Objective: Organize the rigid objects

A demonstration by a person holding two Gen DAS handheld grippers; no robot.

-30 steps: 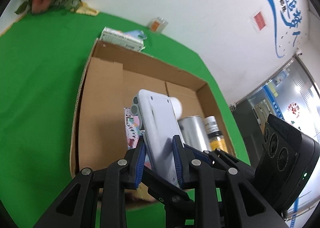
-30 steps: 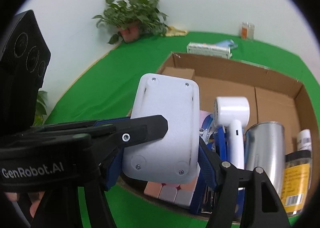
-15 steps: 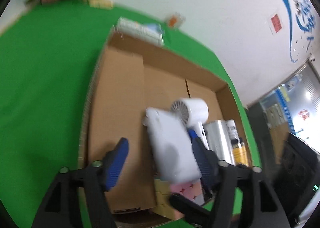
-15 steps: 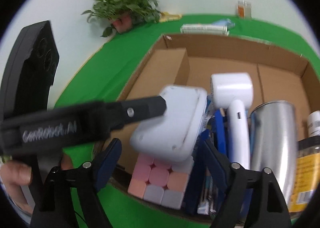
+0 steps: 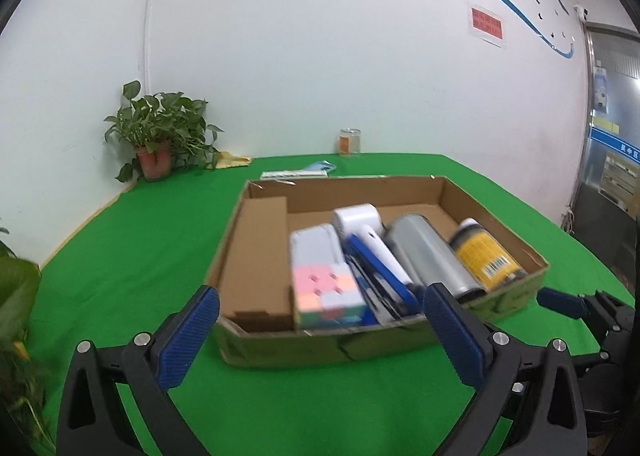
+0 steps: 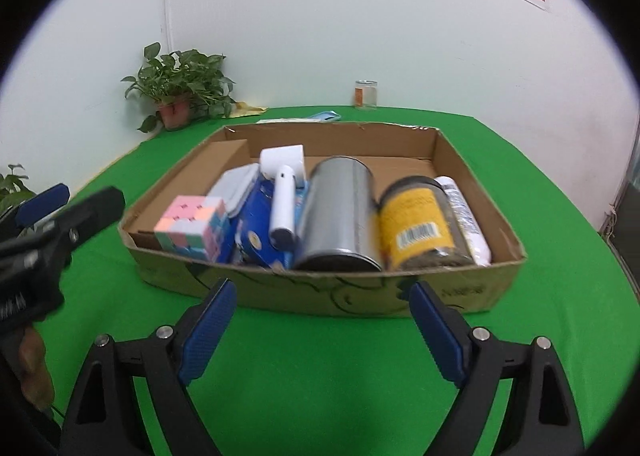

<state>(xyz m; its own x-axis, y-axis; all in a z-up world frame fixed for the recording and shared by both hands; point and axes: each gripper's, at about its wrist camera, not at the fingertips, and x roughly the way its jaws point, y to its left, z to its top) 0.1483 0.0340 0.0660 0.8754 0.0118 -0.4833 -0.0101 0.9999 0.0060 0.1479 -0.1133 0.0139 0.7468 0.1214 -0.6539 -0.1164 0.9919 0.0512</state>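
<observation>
Cardboard box: shallow tray on green table, holding a row of items. From left: pastel puzzle cube at near left corner; white flat device behind it, touching; blue packet; white handheld fan lying on the packet; steel can; yellow-labelled jar; white tube against right wall. Left gripper: jaws opening, spread wide, nothing between, just short of the near box wall. Right gripper: jaws opening, wide, nothing between, near the same wall. Far side: potted plant, glass jar
</observation>
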